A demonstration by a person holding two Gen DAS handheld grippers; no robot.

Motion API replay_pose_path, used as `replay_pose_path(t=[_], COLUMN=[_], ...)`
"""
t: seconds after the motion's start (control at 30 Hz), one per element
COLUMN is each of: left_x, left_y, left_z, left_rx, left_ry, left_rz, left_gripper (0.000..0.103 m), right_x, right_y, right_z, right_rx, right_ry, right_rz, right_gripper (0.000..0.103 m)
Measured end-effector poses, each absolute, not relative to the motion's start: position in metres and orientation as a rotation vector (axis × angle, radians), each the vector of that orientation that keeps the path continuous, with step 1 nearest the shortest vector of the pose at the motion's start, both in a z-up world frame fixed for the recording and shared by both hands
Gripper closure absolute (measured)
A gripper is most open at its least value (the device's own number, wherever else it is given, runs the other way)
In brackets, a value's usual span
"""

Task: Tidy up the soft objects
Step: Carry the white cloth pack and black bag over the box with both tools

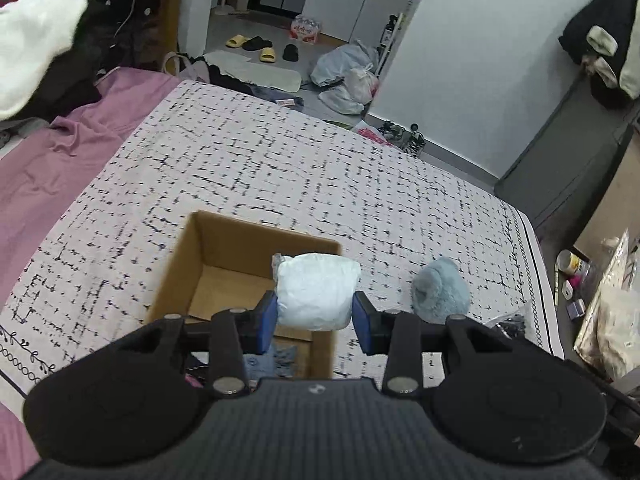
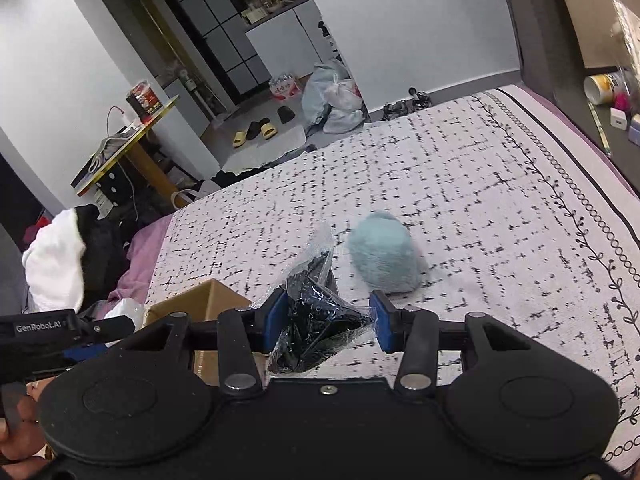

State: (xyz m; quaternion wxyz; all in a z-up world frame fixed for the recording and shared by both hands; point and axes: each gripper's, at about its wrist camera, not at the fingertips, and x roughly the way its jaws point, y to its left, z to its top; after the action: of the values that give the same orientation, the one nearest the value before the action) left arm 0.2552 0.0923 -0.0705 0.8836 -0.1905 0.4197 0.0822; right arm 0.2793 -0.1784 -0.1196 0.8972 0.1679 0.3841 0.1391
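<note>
My left gripper [image 1: 315,316] is shut on a white soft bundle in clear wrap [image 1: 316,290] and holds it above the near right corner of an open cardboard box [image 1: 192,256] on the bed. My right gripper [image 2: 328,322] is shut on a clear plastic bag of black fabric [image 2: 316,320], held just above the bedspread beside the box [image 2: 204,300]. A fluffy light-blue plush [image 2: 384,256] lies on the bed ahead of the right gripper; it also shows in the left wrist view [image 1: 440,288]. Blue fabric [image 1: 276,360] lies inside the box.
The bed has a white bedspread with black dashes [image 1: 280,160] and a pink sheet [image 1: 48,168] at its left. White and black clothes [image 1: 36,44] pile up at the far left. A dark headboard ledge [image 2: 600,112] with small items runs along the right.
</note>
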Motion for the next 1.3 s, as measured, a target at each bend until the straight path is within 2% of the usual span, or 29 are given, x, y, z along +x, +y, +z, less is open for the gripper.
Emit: replay_pose_path(t=[0.57,1.23,1.3], left_x=[0.272,0.29,0.291], left_y=[0.153,0.172,0.172], left_z=[-0.113,-0.177,-0.177], left_rx=[-0.522,-0.571,-0.568], left_ry=[0.941,1.086,1.089], left_rz=[0.187,0.221,0.217], left_gripper=[0.064,0.064,0.061], right_x=[0.283,0.297,0.298], right_y=[-0.112,-0.051,-0.049], right_z=[-0.103,-0.113,-0.113], right_rx=[0.313,0.292,0.303], right_ry=[0.799,0.858,0.865], right_rz=[0.326,0.363,0.365], right_gripper=[0.059,0.059,0.059])
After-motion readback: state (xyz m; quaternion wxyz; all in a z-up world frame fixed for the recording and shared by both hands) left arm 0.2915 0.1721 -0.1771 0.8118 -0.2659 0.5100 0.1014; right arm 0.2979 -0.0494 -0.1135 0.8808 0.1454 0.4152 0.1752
